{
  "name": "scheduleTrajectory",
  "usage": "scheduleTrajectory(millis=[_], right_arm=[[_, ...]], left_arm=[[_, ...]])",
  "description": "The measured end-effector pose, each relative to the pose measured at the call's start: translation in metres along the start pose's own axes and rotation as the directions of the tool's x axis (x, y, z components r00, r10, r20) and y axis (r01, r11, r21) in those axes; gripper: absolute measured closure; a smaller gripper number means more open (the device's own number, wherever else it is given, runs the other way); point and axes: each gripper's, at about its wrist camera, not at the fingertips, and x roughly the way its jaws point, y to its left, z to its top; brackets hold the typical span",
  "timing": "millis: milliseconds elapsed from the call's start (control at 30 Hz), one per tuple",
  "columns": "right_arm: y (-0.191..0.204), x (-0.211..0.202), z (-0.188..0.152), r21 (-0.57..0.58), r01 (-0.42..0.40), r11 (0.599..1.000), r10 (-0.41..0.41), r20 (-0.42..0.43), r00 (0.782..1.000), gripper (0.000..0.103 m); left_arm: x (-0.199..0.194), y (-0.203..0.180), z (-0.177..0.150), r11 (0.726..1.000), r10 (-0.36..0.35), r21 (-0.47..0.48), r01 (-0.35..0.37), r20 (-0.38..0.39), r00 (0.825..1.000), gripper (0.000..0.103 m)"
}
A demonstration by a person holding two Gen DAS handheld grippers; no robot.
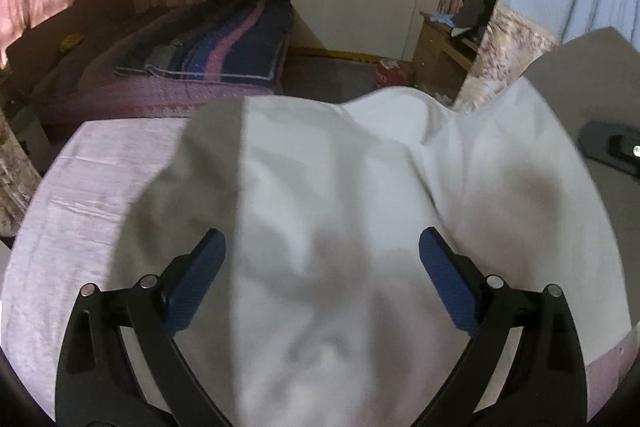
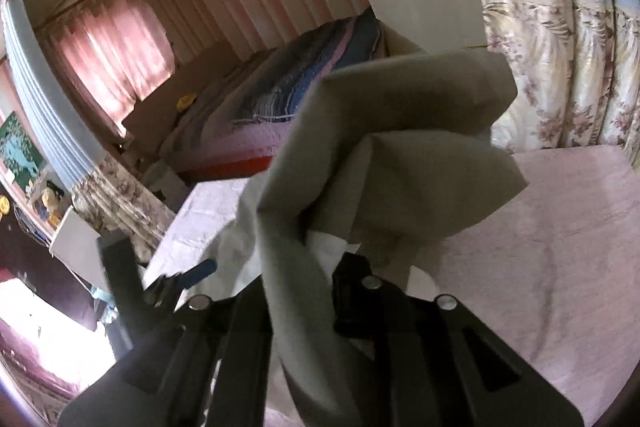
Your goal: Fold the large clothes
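Bedroom, pink-covered counter [image 1: 88, 195]: white garment [image 1: 320, 207] still unfolded; right tool [image 2: 304, 267] clamped on a bunched edge, left tool [image 1: 322, 259] spread wide, gripping nothing; folding barely begun

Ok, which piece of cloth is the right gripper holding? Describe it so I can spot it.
Start at the pale pink table cover. Bunched above it is the white garment, pinched in the shut right gripper. Unlike the striped blue-and-pink blanket on the bed behind, it is plain and lifted.
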Motion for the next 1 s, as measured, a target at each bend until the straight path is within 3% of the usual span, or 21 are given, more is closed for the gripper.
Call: scheduleTrajectory(millis=[200,400,600,633,667,733,900,1000], right_arm=[[0.041,0.041,-0.011,0.045,-0.062,0.997,0.063,-0.024,0.998,0.095],[0.081,0.112,-0.040,0.065,-0.069,0.995,0.076,-0.110,0.991,0.095],[0.102,0.170,-0.077,-0.001,0.030,1.000,-0.029,-0.201,0.979,0.087],[0.105,0.169,-0.078,-0.017,0.034,0.999,-0.037,-0.200,0.979,0.075],[0.107,0.166,-0.078,-0.017,0.010,1.000,-0.013,-0.196,0.981,0.051],[0.112,0.153,-0.074,-0.018,-0.026,1.000,0.023,-0.181,0.983,0.024],[0.117,0.071,-0.066,-0.049,-0.090,0.995,0.087,-0.064,0.994,0.023],[0.098,0.008,-0.055,-0.045,-0.092,0.995,0.094,0.047,0.994,0.012]], left_arm=[[-0.030,0.055,-0.001,0.998,0.053,-0.018,-0.052,0.044,0.998,0.006],[-0.046,0.118,-0.015,0.991,0.104,-0.091,-0.100,0.047,0.993,0.006],[-0.051,0.158,-0.033,0.982,0.127,-0.144,-0.123,0.017,0.992,0.006],[-0.053,0.160,-0.034,0.981,0.129,-0.148,-0.126,0.016,0.991,0.006],[-0.055,0.162,-0.035,0.981,0.130,-0.149,-0.126,0.016,0.991,0.006],[-0.059,0.165,-0.037,0.981,0.130,-0.150,-0.125,0.018,0.991,0.006],[-0.071,0.155,-0.032,0.982,0.103,-0.164,-0.096,0.036,0.994,0.005],[-0.082,0.132,-0.020,0.986,0.077,-0.151,-0.066,0.070,0.995,0.004]])
